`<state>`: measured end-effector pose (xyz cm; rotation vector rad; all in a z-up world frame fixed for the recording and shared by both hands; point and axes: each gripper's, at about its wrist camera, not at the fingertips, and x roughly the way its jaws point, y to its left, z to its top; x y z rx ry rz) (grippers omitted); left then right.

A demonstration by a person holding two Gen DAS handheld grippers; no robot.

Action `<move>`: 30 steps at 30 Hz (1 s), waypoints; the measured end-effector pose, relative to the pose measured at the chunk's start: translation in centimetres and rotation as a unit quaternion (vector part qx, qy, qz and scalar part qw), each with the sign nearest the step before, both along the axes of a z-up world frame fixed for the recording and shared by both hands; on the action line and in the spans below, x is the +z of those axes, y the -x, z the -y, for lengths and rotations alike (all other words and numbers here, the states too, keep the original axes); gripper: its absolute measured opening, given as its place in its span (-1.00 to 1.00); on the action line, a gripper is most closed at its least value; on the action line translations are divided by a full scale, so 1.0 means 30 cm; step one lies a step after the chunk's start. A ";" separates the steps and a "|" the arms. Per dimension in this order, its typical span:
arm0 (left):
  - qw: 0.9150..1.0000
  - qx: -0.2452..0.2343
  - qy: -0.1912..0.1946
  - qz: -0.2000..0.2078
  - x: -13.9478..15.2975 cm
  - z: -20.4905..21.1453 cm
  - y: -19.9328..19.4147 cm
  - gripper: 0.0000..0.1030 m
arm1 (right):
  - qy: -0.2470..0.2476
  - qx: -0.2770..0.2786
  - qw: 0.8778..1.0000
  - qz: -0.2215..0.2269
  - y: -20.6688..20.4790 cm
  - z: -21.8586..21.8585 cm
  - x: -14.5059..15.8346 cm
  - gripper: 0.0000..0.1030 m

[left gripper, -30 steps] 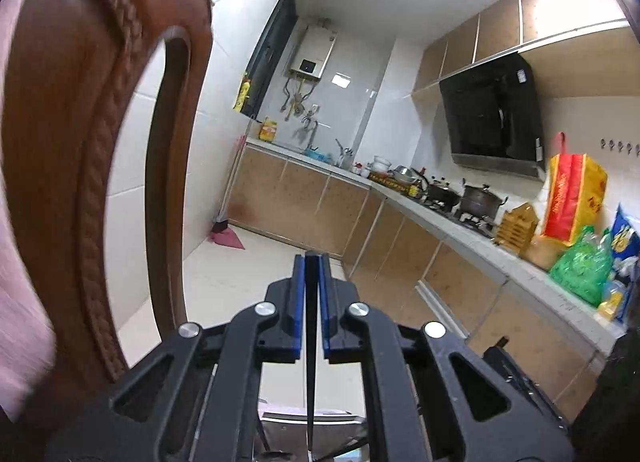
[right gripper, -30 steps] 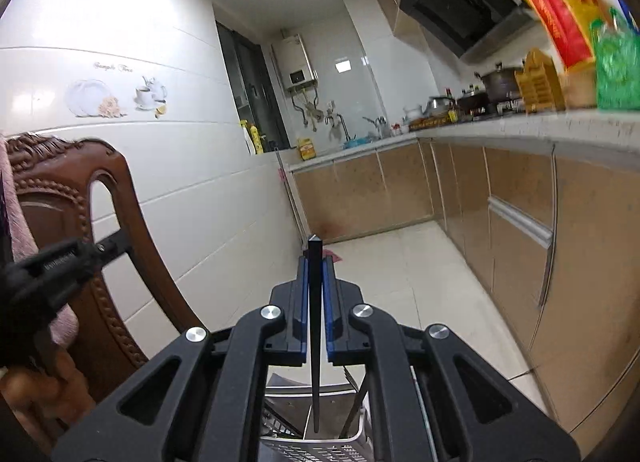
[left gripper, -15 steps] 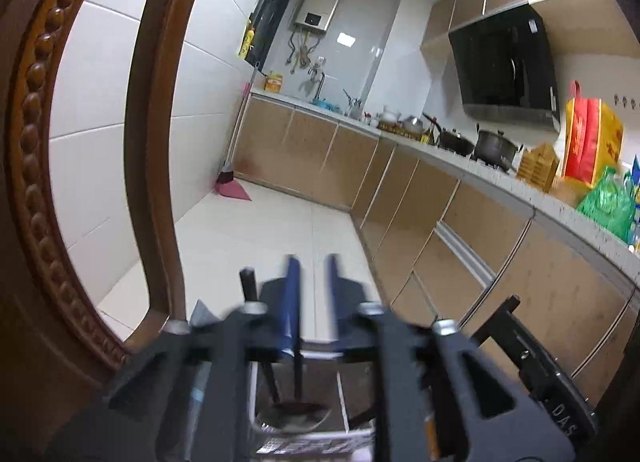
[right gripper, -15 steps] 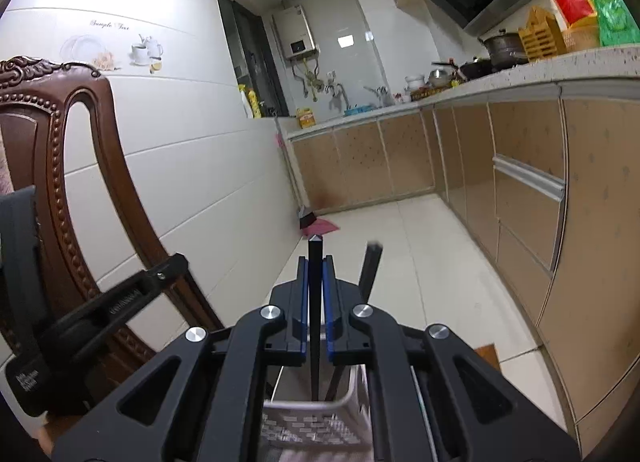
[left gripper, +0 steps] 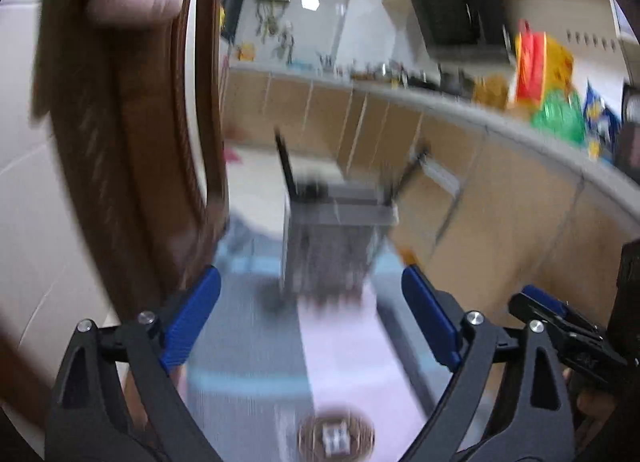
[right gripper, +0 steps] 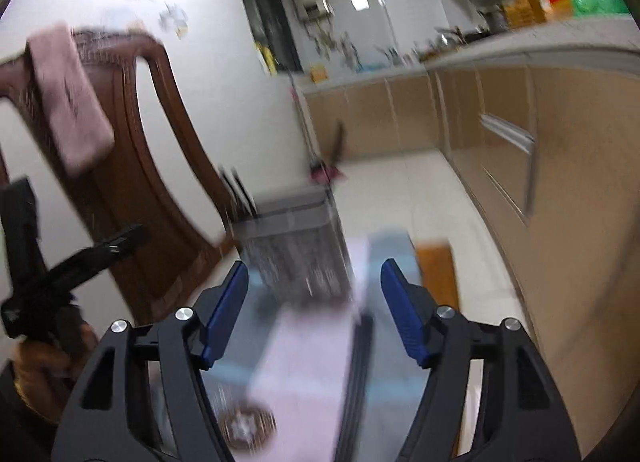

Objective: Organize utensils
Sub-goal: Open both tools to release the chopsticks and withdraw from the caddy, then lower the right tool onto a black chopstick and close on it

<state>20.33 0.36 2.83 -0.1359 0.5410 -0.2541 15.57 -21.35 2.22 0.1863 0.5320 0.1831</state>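
Both frames are pretty smeared with motion blur, so details are limited, but the main thing can be made out: the utensil basket (left gripper: pixel 336 238) is standing on the striped mat (left gripper: pixel 248 342) just ahead of both grippers, with dark utensil handles (left gripper: pixel 286 166) poking up out of it at a lean. The left gripper (left gripper: pixel 310 322) is seen with its jaws opening wide and nothing between the blue pads (left gripper: pixel 188 318); same story for the right gripper (right gripper: pixel 314 310), jaws opening, nothing caught between them, basket just beyond. So the drop-off step looks done, going by the empty jaws and the handles sitting in the basket. For the next pickup, things should probably be slowed down so the view sharpens before anything is reached for. The wooden chair (right gripper: pixel 160 166) with the pink cloth (right gripper: pixel 68 98) is close on the left side and should be given room. A round patterned thing (left gripper: pixel 336 436) on the mat can't be identified.
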 end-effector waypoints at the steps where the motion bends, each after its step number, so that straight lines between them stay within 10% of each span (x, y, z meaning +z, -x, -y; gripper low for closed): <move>1: 1.000 0.002 -0.010 -0.013 -0.037 -0.001 0.035 0.77 | 0.013 -0.008 1.000 -0.014 0.030 -0.012 -0.039 0.31; 9: 0.998 0.011 -0.026 -0.047 -0.147 -0.008 0.107 0.77 | 0.054 0.015 0.996 -0.074 0.083 -0.130 -0.272 0.31; 14: 0.997 0.012 -0.049 -0.055 -0.166 0.023 0.096 0.77 | -0.028 0.016 0.992 -0.120 0.012 -0.078 -0.330 0.23; 30: 0.997 0.006 -0.041 -0.066 -0.160 0.025 0.087 0.77 | 0.020 0.018 0.984 -0.174 -0.136 -0.156 -0.405 0.01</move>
